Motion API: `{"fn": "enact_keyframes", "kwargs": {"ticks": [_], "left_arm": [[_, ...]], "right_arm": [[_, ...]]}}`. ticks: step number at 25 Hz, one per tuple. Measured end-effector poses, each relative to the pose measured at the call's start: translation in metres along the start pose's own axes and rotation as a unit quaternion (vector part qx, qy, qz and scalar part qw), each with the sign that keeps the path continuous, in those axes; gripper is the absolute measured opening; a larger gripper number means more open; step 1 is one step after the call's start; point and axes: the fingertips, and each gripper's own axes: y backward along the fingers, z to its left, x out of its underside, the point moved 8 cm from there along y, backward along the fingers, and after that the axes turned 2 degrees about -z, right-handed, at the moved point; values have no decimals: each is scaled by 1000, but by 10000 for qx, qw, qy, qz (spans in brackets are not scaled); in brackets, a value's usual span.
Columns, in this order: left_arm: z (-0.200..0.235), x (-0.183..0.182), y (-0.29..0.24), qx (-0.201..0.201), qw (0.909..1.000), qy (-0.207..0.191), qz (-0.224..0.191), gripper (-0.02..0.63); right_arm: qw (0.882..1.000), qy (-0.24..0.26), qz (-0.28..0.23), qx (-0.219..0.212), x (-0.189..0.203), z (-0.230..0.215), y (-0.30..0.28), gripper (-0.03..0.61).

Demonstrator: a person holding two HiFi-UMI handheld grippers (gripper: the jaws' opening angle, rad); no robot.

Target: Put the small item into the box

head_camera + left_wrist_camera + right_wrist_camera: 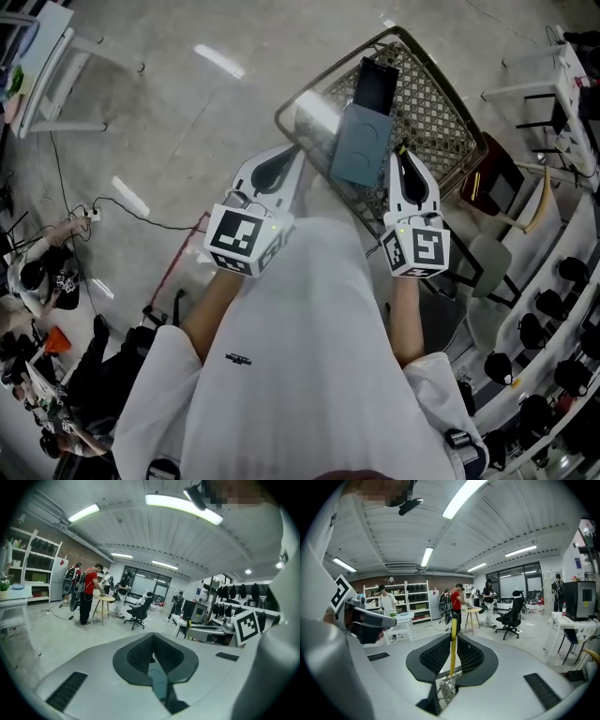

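A wire mesh basket (441,103) hangs over the floor between my two grippers. In it lie a grey-blue flat box (362,141) and, at the box's far end, a black flat item (375,84). My left gripper (294,157) is at the basket's near left rim. Its jaws are together, and a teal-grey surface (158,679) shows at their gap. My right gripper (403,155) is shut on the near right rim. A yellow strip (452,639) and a piece of wire mesh (446,688) are pinched between its jaws. No separate small item is visible.
A white shelf unit (47,66) stands at the far left, with cables (122,202) across the floor. People sit at the lower left (42,272). To the right are a chair (497,187), a white table (572,84) and a row of black round objects (548,328).
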Motion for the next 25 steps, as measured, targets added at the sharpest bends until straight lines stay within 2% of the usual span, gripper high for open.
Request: {"fn": "enact_keyframes", "kwargs": {"ticks": [10,15,20,25], "left_arm": [[-2,-4,-34,-180,9998,36,86,3],[4,-1,-57,-236,9995,81,212,3],[7,14,-89,-248,9988,145,388,3],[10,28,-126,-226,9983,196,505,3]], "right_arm": [[9981,314,194,-493,2,-32,-33,35],[9934,670,457,-806,8,-52,-62,35],[9796,1077,1006,-1365,25,-74,-97,35],[9635,1462,1320,-1815,42,-96,-134,35]]}}
